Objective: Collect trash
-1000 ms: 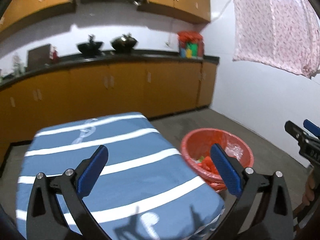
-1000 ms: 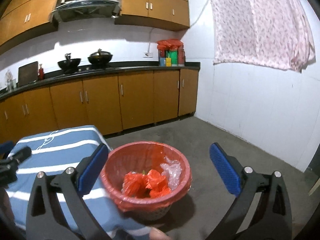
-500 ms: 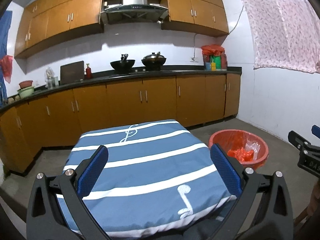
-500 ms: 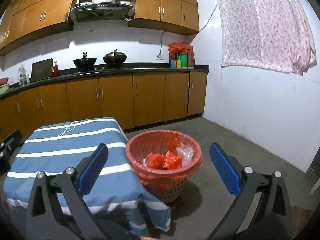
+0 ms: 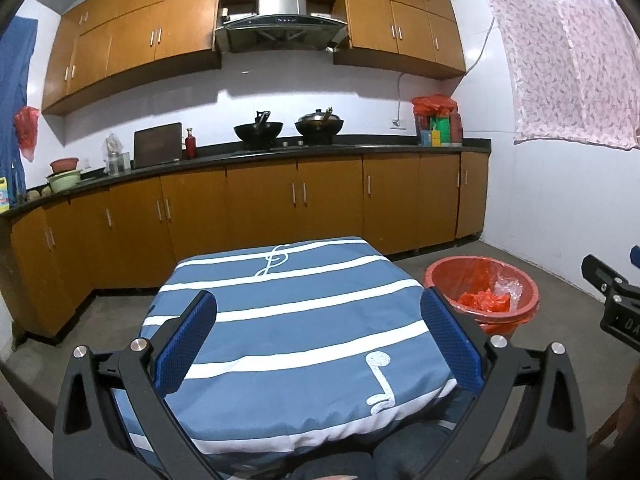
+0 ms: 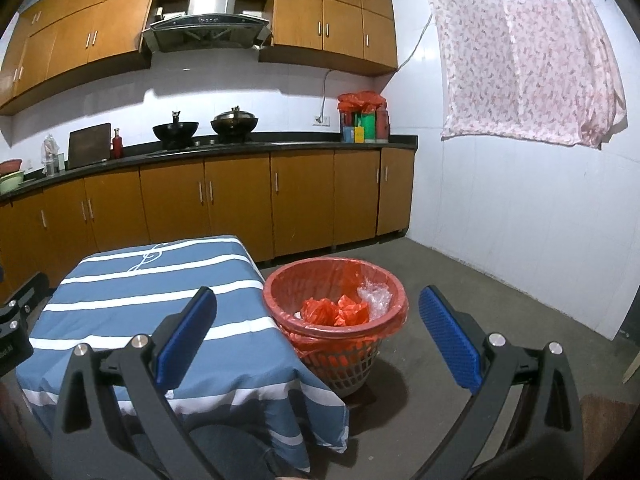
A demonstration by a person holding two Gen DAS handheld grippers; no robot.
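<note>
Fingers of both grippers stand wide apart with nothing between them: left gripper (image 5: pixel 320 336) hangs over the desk (image 5: pixel 280 320), right gripper (image 6: pixel 318 338) sits nearer the trash basket (image 6: pixel 335 300).

Desk: blue cloth with white stripes and music-note print. No loose trash shows on its top in either view.

Basket: on the floor just beside the desk's right edge, at about 2 o'clock from the left gripper and near 12 o'clock from the right one. Lined with a red bag. Inside lie crumpled red plastic (image 6: pixel 340 312) and clear plastic wrap (image 6: pixel 374 298).

Judgement: the collecting looks largely done, since trash sits in the basket and none is visible outside it. Floor around the basket shows no obvious pieces. What remains, if anything, lies out of view.
</note>
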